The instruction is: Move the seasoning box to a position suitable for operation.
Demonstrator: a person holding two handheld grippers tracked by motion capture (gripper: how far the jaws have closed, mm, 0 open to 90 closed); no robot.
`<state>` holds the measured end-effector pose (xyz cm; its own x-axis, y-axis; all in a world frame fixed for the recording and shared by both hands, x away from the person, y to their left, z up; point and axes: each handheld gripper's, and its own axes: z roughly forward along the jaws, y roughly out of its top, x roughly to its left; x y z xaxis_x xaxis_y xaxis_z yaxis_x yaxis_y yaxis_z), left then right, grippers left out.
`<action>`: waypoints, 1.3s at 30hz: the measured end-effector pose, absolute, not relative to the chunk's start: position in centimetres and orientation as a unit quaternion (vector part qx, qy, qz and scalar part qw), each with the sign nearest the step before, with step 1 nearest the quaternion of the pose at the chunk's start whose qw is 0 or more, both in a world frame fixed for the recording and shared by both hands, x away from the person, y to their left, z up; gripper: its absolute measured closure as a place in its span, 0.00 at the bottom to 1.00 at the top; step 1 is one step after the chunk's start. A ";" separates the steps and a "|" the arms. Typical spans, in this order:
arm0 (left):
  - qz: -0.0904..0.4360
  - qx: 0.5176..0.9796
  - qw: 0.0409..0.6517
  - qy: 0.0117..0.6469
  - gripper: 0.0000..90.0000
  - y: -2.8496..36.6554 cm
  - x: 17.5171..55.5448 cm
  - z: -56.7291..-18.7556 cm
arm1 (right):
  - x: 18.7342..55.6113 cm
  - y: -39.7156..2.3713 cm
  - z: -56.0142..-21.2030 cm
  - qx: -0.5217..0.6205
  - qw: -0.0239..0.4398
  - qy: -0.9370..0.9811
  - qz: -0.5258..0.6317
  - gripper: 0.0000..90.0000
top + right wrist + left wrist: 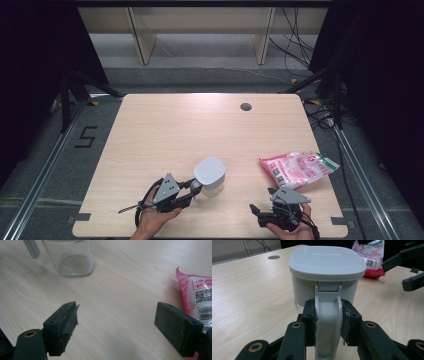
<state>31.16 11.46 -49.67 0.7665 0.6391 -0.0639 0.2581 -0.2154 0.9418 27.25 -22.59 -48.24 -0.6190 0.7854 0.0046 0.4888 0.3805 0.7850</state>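
Note:
A clear jug (pixel 210 176) with a pale grey lid (pixel 327 261) stands on the wooden table (pixel 190 125) near its front edge. My left gripper (pixel 196 188) reaches it from the left and is shut on its grey handle (pixel 328 312), one pad pressing on each side. The jug's glass base (pixel 73 257) is seen ahead of my right gripper (pixel 115 320), which stands open low over the bare table with nothing between its jaws. In the high view the right gripper (pixel 258 215) sits at the front right, apart from the jug.
A pink and white plastic food bag (pixel 298 169) lies flat at the right, just beyond the right gripper; its edge (pixel 197 295) sits beside that gripper's right jaw. A round cable hole (pixel 245 106) marks the far side of the table.

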 end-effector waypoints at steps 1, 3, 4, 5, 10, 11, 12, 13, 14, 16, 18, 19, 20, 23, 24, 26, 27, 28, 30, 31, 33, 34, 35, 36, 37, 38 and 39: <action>0.174 0.760 0.554 0.293 0.76 11.3 31.3 -49.7 | 27.2 -22.6 -48.3 0.394 0.188 0.809 0.393 0.21; 0.173 0.760 0.555 0.292 0.76 11.1 31.6 -49.6 | 27.2 -22.6 -48.3 0.396 0.186 0.808 0.393 0.21; 0.177 0.765 0.547 0.290 0.76 11.1 31.8 -49.4 | 27.2 -22.6 -48.2 0.397 0.186 0.808 0.393 0.21; 0.176 0.764 0.550 0.288 0.76 11.0 32.0 -49.4 | 27.2 -22.6 -48.2 0.398 0.186 0.808 0.393 0.21; 0.179 0.763 0.550 0.290 0.76 10.4 32.6 -49.6 | 27.3 -22.5 -48.3 0.396 0.177 0.809 0.397 0.21; 0.182 0.765 0.545 0.292 0.76 10.3 32.6 -49.5 | 27.3 -22.6 -48.3 0.391 0.181 0.810 0.398 0.21; 0.184 0.766 0.544 0.290 0.76 10.2 32.9 -49.5 | 27.4 -22.6 -48.3 0.391 0.180 0.811 0.397 0.21; 0.185 0.764 0.547 0.287 0.76 10.0 33.1 -49.5 | 27.4 -22.6 -48.3 0.391 0.181 0.811 0.396 0.21; 0.187 0.765 0.544 0.290 0.76 9.9 33.2 -49.5 | 27.3 -22.6 -48.3 0.392 0.180 0.810 0.397 0.21; 0.186 0.765 0.544 0.290 0.76 9.7 33.4 -49.5 | 27.2 -22.5 -48.3 0.398 0.176 0.807 0.399 0.21; 0.188 0.765 0.545 0.287 0.76 9.4 34.1 -49.6 | 27.3 -22.5 -48.3 0.396 0.177 0.808 0.399 0.21; 0.188 0.766 0.542 0.288 0.76 9.3 34.2 -49.5 | 27.4 -22.6 -48.3 0.391 0.180 0.810 0.398 0.22; 0.188 0.766 0.542 0.288 0.76 9.3 34.2 -49.5 | 27.3 -22.6 -48.3 0.392 0.179 0.810 0.398 0.22; 0.191 0.767 0.544 0.282 0.76 9.0 34.9 -49.5 | 27.3 -22.5 -48.3 0.390 0.179 0.811 0.398 0.22; 0.187 0.765 0.547 0.284 0.76 8.9 35.1 -49.5 | 27.4 -22.5 -48.3 0.386 0.179 0.814 0.396 0.22; 0.190 0.767 0.543 0.284 0.76 8.9 35.1 -49.5 | 27.4 -22.6 -48.3 0.385 0.178 0.815 0.394 0.22; 0.191 0.770 0.543 0.277 0.76 9.0 35.3 -49.4 | 27.4 -22.6 -48.3 0.385 0.178 0.815 0.394 0.22; 0.186 0.767 0.547 0.279 0.76 8.9 35.5 -49.6 | 27.4 -22.6 -48.3 0.385 0.177 0.815 0.395 0.22; 0.193 0.771 0.542 0.274 0.76 9.0 35.6 -49.5 | 27.3 -22.6 -48.3 0.390 0.175 0.813 0.396 0.22; 0.189 0.771 0.542 0.276 0.76 9.0 35.7 -49.5 | 27.2 -22.5 -48.3 0.394 0.187 0.810 0.393 0.22; 0.191 0.772 0.543 0.271 0.75 9.1 36.0 -49.6 | 27.3 -22.5 -48.3 0.392 0.184 0.812 0.392 0.22; 0.201 0.771 0.538 0.274 0.75 9.1 36.0 -49.7 | 27.2 -22.5 -48.3 0.392 0.182 0.813 0.390 0.22; 0.203 0.770 0.541 0.270 0.75 9.0 36.1 -49.8 | 27.2 -22.5 -48.3 0.391 0.184 0.813 0.390 0.22; 0.203 0.770 0.541 0.270 0.75 9.0 36.1 -49.8 | 27.2 -22.5 -48.3 0.391 0.184 0.813 0.390 0.22; 0.205 0.770 0.541 0.270 0.75 9.1 36.2 -49.8 | 27.2 -22.5 -48.3 0.391 0.182 0.813 0.390 0.22; 0.209 0.770 0.539 0.269 0.74 9.1 36.3 -49.8 | 27.2 -22.5 -48.3 0.391 0.182 0.814 0.390 0.22; 0.214 0.770 0.539 0.266 0.74 9.2 36.5 -49.8 | 27.2 -22.5 -48.3 0.391 0.182 0.813 0.390 0.22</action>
